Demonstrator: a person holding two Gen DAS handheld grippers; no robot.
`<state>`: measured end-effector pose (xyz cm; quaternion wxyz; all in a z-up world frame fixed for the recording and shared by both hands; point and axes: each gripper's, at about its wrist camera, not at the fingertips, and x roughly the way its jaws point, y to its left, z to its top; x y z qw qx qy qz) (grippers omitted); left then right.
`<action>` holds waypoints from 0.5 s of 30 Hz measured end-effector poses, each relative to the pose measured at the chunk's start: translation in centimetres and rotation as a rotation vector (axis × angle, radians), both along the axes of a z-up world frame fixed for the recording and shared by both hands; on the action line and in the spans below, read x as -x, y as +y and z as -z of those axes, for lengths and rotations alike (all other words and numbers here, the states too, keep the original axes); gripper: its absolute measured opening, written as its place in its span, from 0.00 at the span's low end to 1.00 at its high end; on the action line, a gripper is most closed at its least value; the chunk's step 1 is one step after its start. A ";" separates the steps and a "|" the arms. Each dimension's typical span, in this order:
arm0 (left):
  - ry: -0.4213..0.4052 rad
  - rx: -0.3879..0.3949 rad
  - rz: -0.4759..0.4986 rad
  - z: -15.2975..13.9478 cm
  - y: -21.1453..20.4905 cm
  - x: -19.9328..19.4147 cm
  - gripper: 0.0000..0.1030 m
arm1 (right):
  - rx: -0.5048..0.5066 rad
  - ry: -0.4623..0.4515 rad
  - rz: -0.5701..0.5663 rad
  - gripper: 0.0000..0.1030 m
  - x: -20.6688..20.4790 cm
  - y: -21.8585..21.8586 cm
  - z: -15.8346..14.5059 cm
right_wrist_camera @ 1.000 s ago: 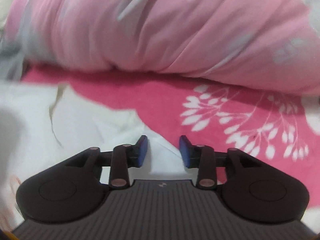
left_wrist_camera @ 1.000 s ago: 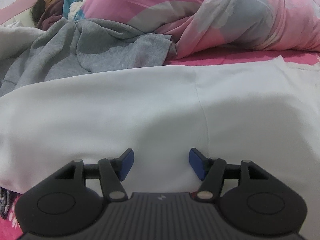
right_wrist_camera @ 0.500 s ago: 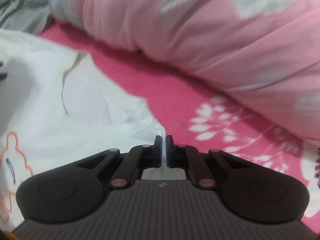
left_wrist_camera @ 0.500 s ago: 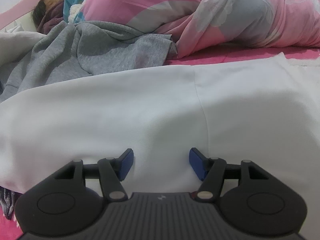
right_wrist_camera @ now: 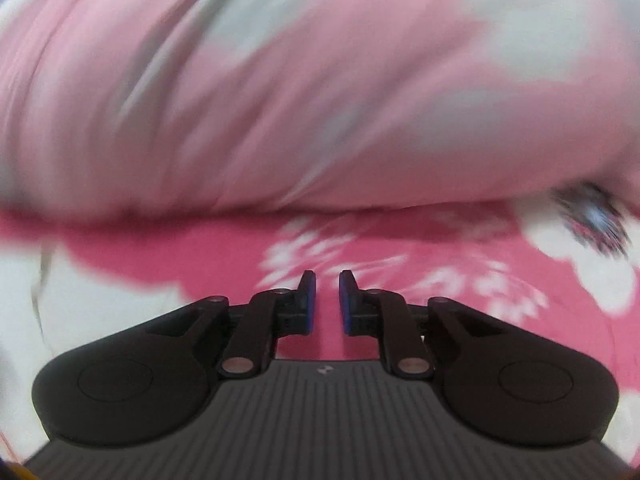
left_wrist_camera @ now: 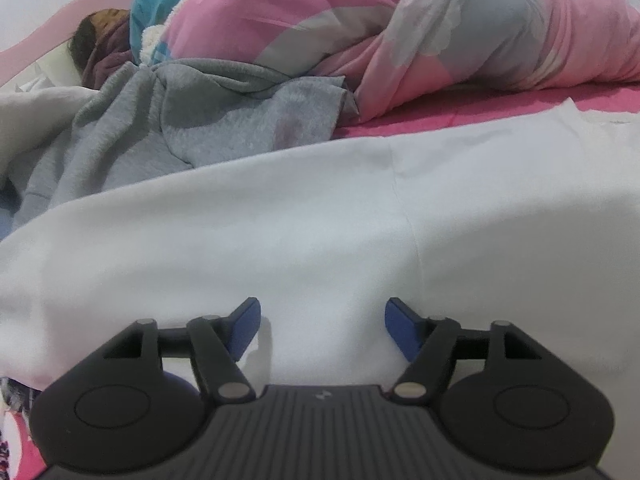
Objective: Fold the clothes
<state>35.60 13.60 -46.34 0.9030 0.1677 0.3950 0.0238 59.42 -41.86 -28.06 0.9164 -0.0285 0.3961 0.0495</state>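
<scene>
Left tool (left_wrist_camera: 322, 320) spread wide over flat white cotton garment (left_wrist_camera: 320, 216); right tool (right_wrist_camera: 325, 290) nearly together, gripping nothing. Take hems squarely w/ both tools.

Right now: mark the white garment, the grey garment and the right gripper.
white garment (left_wrist_camera: 320, 216): left wrist view, flat middle of the cloth.
grey garment (left_wrist_camera: 208, 128): left wrist view, middle of the crumpled fabric.
right gripper (right_wrist_camera: 325, 300): right wrist view, narrow gap between the fingertips, nothing held.
</scene>
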 end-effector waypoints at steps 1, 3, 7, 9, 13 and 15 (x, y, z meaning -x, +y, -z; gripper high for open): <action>-0.005 -0.004 -0.005 -0.3 -0.1 0.1 0.69 | -0.020 -0.013 0.043 0.11 0.5 -0.9 -0.6; -0.019 -0.011 -0.010 -0.8 -0.3 0.4 0.72 | -0.060 -0.040 0.130 0.11 1.5 -2.7 -1.7; -0.027 0.009 -0.006 -2.4 -1.4 1.6 0.77 | -0.137 -0.079 0.289 0.11 4.2 -6.1 -3.6; -0.018 0.045 0.005 -3.2 -2.2 2.3 0.82 | -0.159 -0.060 0.327 0.11 6.6 -7.1 -3.4; 0.025 0.154 0.068 -4.6 -4.4 4.1 0.90 | -0.204 -0.011 0.379 0.12 11.4 -7.2 -2.0; 0.045 0.217 0.111 -4.9 -5.7 5.1 0.92 | -0.229 0.017 0.399 0.14 13.5 -6.8 -1.6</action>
